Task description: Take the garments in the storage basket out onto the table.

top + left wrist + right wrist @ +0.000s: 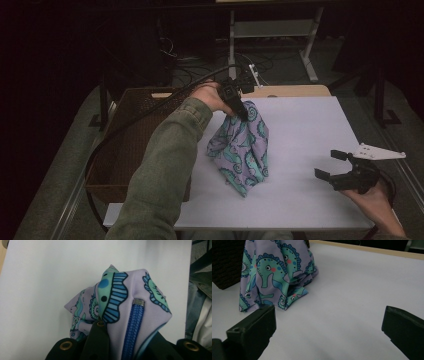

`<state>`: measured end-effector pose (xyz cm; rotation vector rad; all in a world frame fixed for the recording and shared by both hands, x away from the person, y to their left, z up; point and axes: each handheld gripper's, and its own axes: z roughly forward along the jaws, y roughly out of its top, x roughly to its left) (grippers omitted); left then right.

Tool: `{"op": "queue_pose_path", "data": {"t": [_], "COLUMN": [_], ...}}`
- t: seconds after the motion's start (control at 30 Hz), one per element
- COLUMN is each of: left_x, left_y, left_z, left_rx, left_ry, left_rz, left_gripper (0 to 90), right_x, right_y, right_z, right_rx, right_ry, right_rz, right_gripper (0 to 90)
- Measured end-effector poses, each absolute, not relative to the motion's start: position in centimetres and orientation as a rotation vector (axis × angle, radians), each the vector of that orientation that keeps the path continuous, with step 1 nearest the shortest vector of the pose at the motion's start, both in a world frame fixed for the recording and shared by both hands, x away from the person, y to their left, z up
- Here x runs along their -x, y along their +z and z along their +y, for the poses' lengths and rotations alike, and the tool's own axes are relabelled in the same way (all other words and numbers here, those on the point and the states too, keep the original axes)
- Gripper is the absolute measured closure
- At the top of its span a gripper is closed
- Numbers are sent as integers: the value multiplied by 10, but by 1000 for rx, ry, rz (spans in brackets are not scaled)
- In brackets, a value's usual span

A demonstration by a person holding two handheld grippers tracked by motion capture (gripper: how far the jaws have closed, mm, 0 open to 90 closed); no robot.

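High view first: my left gripper (242,111) has its fingers pinched on the top of a lilac cloth (242,148) printed with teal dinosaurs, and the cloth hangs down from that grip in a loose cone, its lower folds touching the white surface (305,140) near the middle. Just left of the cloth, off the surface's edge, sits a brown wicker basket (125,145), with my green sleeve (165,175) crossing over it. My right gripper (336,165) rests low near the right edge, well apart from the cloth, fingers spread with nothing between them.

Left gripper view shows the fingers (98,340) clamped on a bunched corner of the cloth, with a blue zip (132,327) running down into the grip and a small metal stop at its upper end.

Right gripper view has both fingers (254,330) wide apart over the bare surface, and the cloth's hem crumpled on it ahead, beside the basket's dark wall
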<state>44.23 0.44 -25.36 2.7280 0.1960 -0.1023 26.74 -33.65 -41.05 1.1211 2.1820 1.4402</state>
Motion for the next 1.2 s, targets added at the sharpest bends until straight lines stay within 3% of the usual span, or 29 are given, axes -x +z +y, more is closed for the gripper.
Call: {"op": "queue_pose_path", "data": {"t": [0.37,0.97,1.07,1.2], "left_x": [-448,-450,-448,-444], "left_y": [-274,-309,-313,-315], "left_z": [8,0,-1,-2], "left_rx": [-2710,-2713,-2717,-2714], "left_ry": [-131,-242,-237,-147], "left_rz": [247,265,273,304], "left_gripper": [839,711,642,454], "right_x": [-267,-268,-268,-268], "right_y": [-410,-411,-411,-411], "right_z": [-337,-337,-337,-336], "right_rx": [-1126,-1127,-1128,-1126], "right_ry": [1442,1441,1443,1441], "right_rz": [2181,2184,2184,2186], "right_gripper": [0,0,0,0]}}
